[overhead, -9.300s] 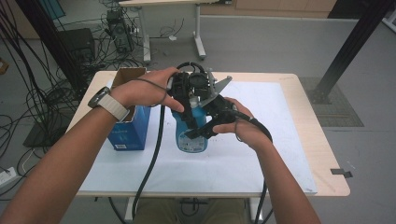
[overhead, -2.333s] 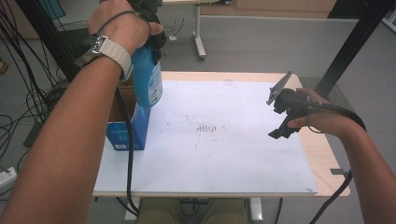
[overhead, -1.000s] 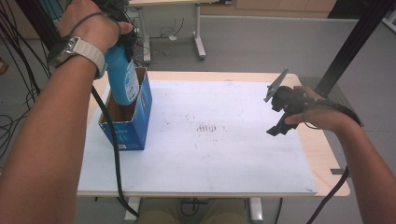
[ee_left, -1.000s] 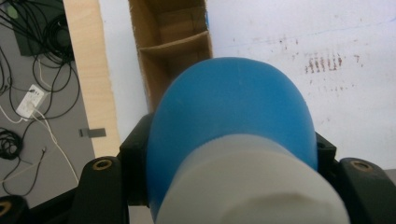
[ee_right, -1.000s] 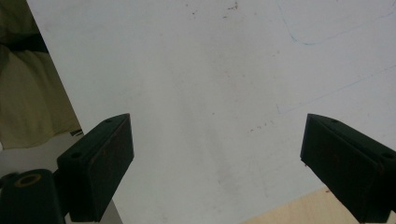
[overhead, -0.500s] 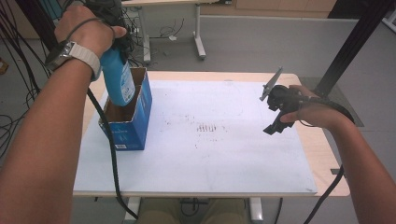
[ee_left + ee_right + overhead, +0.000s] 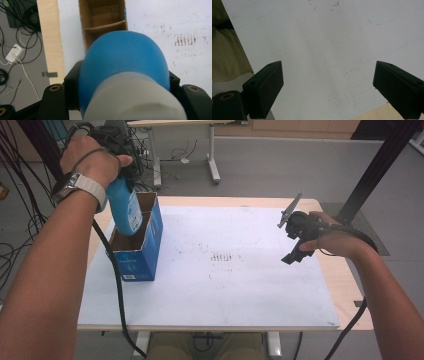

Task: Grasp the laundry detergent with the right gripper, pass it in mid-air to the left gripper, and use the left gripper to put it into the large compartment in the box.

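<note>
My left gripper (image 7: 116,170) is raised at the table's far left, shut on the white-capped top of a blue bottle (image 7: 125,207). The bottle hangs upright, with its lower end inside the open top of a blue cardboard box (image 7: 135,262). In the left gripper view the blue bottle (image 7: 122,72) sits between the black jaws, and the box's brown inside with a cardboard divider (image 7: 105,25) shows beyond it. My right gripper (image 7: 292,245) hovers over the right side of the white mat (image 7: 225,290). In its own view the right gripper (image 7: 328,75) is wide open, with nothing between the jaws.
The mat covers most of a wooden table (image 7: 345,285) and has dark smudges (image 7: 225,257) at its middle. Cables (image 7: 20,235) lie on the floor at the left. Another desk's legs (image 7: 212,165) stand behind, and a black post (image 7: 380,165) rises at the far right.
My left gripper has lowered the blue bottle, so its bottom now sits deeper in the box. The right gripper has barely shifted and stays open.
</note>
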### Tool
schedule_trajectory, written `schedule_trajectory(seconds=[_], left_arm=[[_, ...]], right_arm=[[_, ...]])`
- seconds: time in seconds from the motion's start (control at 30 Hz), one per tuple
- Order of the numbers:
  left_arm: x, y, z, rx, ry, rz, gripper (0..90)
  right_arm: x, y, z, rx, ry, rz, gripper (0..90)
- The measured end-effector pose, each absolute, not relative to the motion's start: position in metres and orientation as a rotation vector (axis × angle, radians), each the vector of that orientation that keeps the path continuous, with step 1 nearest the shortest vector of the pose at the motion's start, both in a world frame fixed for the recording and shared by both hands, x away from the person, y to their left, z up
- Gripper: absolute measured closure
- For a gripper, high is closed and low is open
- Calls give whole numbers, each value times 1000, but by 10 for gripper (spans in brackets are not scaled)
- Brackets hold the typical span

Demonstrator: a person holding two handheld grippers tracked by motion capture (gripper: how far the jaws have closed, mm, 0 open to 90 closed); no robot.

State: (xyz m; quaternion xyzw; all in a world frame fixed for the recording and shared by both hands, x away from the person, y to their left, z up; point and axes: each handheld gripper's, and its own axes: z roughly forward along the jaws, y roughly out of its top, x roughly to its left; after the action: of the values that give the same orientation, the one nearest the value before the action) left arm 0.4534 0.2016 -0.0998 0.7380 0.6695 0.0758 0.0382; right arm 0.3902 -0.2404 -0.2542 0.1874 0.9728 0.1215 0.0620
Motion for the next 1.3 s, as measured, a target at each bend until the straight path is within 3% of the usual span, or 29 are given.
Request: schedule_trajectory(seconds=[1.3], left_arm=[[464,212,-168,2252,2038,274,382]], right_arm=[[393,-241,-269,607,2951,364,93]])
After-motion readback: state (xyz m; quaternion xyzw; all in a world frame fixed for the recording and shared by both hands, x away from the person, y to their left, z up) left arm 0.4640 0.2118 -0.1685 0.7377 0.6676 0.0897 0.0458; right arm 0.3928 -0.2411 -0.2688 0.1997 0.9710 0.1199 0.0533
